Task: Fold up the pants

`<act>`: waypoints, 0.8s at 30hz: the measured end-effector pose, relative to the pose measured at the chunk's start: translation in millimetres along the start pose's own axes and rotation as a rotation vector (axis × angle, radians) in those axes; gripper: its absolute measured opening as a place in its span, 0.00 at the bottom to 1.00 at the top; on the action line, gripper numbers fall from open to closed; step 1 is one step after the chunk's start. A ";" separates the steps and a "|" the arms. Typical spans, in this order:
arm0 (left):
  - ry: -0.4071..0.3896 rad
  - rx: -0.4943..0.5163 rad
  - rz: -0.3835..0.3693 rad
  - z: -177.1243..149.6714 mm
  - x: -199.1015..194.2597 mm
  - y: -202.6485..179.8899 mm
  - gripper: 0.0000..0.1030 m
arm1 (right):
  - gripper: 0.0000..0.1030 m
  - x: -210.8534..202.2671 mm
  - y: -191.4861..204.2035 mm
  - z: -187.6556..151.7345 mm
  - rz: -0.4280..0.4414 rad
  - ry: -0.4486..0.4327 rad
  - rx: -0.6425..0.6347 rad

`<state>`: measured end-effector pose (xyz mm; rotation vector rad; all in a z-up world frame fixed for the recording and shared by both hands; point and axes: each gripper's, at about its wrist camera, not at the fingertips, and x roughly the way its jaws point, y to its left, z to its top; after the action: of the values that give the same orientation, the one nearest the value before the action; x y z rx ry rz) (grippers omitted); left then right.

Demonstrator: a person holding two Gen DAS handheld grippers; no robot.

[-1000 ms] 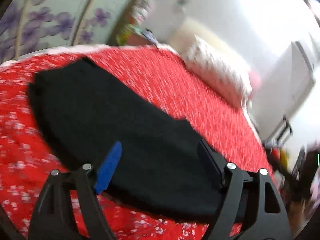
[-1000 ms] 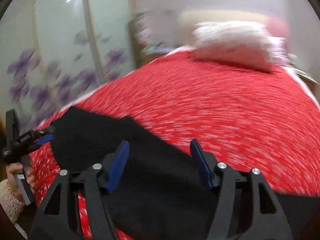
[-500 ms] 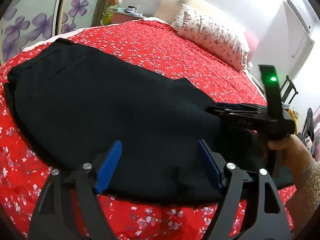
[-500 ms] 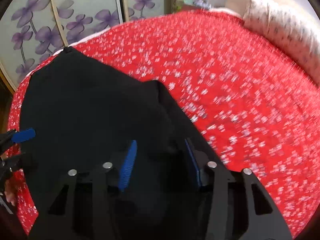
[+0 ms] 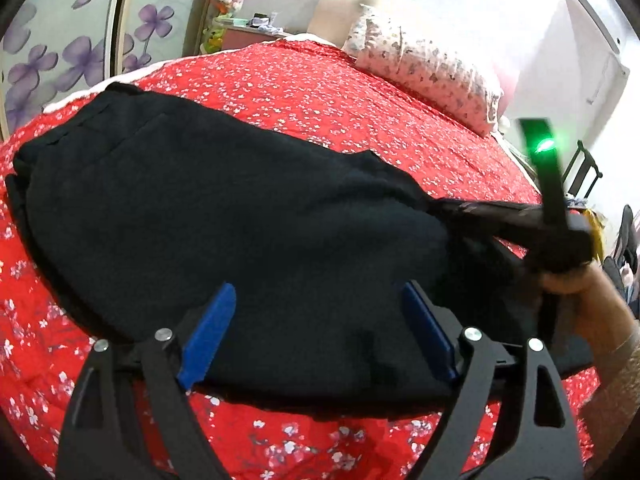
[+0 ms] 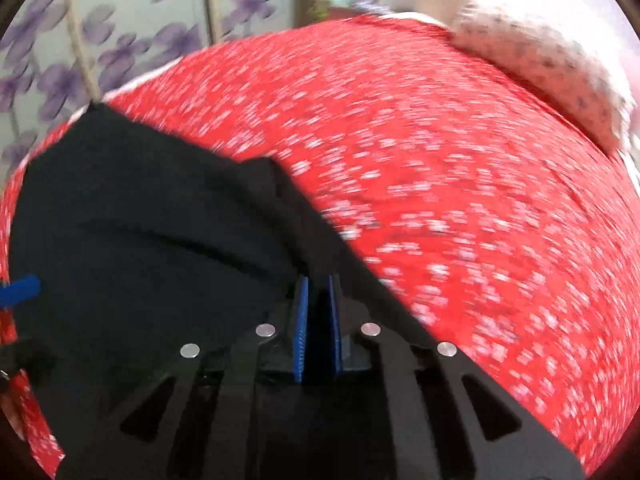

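Observation:
Black pants (image 5: pixel 240 200) lie spread on a red flowered bedspread (image 5: pixel 360 100), waist end at the far left. My left gripper (image 5: pixel 318 292) hovers over their near edge; its jaws are opening, the blue pads apart and pressing on nothing. My right gripper (image 6: pixel 318 280) is closing on a raised fold of the pants (image 6: pixel 160 220), black cloth pinched between its nearly touching blue pads. In the left wrist view the right gripper (image 5: pixel 444 206) enters from the right, held by a hand (image 5: pixel 580 292). A blue fingertip (image 6: pixel 20 288) of the left gripper shows at the right wrist view's left edge.
A flowered pillow (image 5: pixel 424 68) lies at the head of the bed. Sliding doors with purple flowers (image 5: pixel 60 48) stand behind the bed's left side. A cluttered shelf (image 5: pixel 256 24) sits at the far corner. Red bedspread (image 6: pixel 460 180) stretches right of the pants.
The right gripper came down onto the pants and its pads drew together on a fold of cloth. The left gripper sank closer to the pants' near edge and its jaws widened slightly.

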<state>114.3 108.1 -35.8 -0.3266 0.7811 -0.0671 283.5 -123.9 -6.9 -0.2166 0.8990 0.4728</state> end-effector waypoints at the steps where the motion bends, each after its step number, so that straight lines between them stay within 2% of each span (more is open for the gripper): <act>1: -0.004 -0.003 -0.005 0.5 -1.1 0.5 0.82 | 0.13 -17.4 -16.3 -3.7 0.009 -0.032 0.067; 4: -0.028 -0.042 -0.032 2.7 -8.6 4.3 0.85 | 0.13 -58.5 -56.8 -26.8 0.087 -0.090 0.233; 7: -0.052 -0.069 -0.074 4.8 -14.8 1.5 0.88 | 0.14 -74.5 -82.0 -56.3 0.118 -0.066 0.338; 10: -0.087 -0.045 -0.114 6.3 -19.6 -10.3 0.93 | 0.14 -68.3 -98.3 -79.0 0.093 -0.004 0.399; 13: -0.088 0.018 -0.101 4.6 -17.0 -24.8 0.97 | 0.13 -44.1 -118.4 -102.2 -0.016 0.098 0.478; 15: -0.033 0.045 -0.034 4.3 -2.9 -27.2 0.97 | 0.12 -45.9 -132.6 -112.4 0.046 0.048 0.538; 17: 0.029 0.016 -0.019 3.1 12.5 -19.1 0.97 | 0.14 -60.3 -139.0 -117.9 -0.015 0.030 0.584; 19: 0.019 0.016 -0.021 3.2 11.5 -17.0 0.97 | 0.15 -80.9 -140.0 -125.6 -0.052 -0.010 0.593; 20: 0.010 0.020 -0.016 3.6 9.7 -17.7 0.97 | 0.16 -89.9 -139.0 -130.8 -0.038 -0.034 0.591; 22: -0.007 0.003 -0.047 2.9 5.6 -17.5 0.97 | 0.33 -107.4 -139.3 -146.8 0.016 -0.077 0.608; 23: 0.003 -0.003 -0.060 2.7 6.3 -17.4 0.97 | 0.58 -110.3 -140.4 -158.0 -0.011 -0.068 0.620; 24: 0.015 0.004 -0.048 2.3 8.6 -18.1 0.97 | 0.70 -107.0 -145.1 -166.1 -0.065 -0.017 0.621</act>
<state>123.1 90.0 -34.4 -0.3417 0.7876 -0.1157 180.6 -345.7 -25.4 0.3242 0.9779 0.1184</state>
